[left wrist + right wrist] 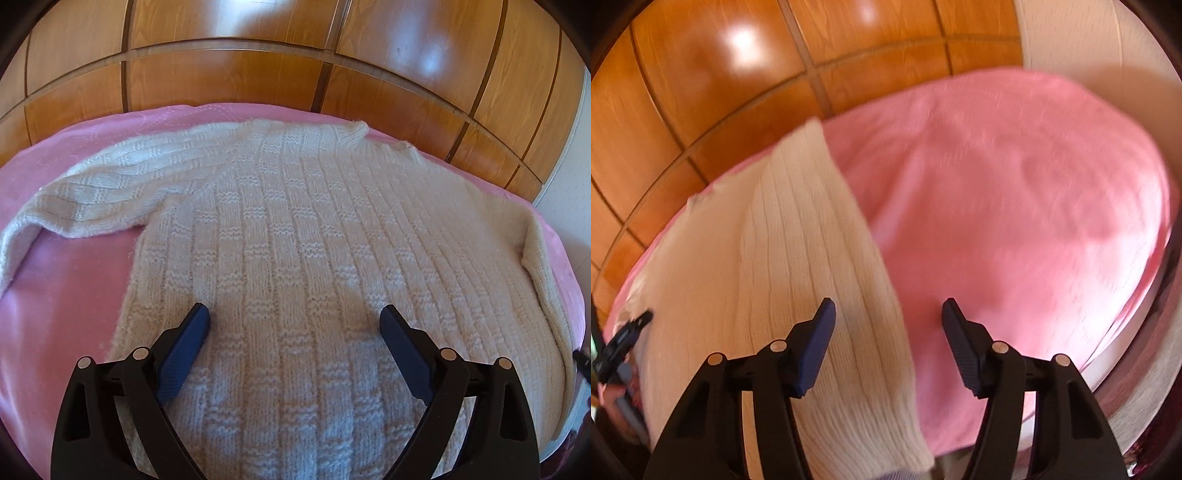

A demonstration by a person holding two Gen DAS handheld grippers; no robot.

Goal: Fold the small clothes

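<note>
A cream knitted sweater (314,236) lies flat on the pink bedcover (66,295). Its left sleeve (92,192) stretches out to the left; its right sleeve (543,273) lies folded along the right side. My left gripper (295,317) is open just above the sweater's lower body, holding nothing. In the right wrist view the sweater's folded sleeve (812,277) runs from far left to near centre, blurred. My right gripper (888,314) is open and empty over the sleeve's right edge. The left gripper's tip (624,339) shows at the far left.
A glossy wooden wardrobe (295,74) stands right behind the bed. A white wall (1089,37) is at the right. The pink bedcover (1015,203) spreads bare to the right of the sweater, and the bed's edge (1145,314) curves down the right side.
</note>
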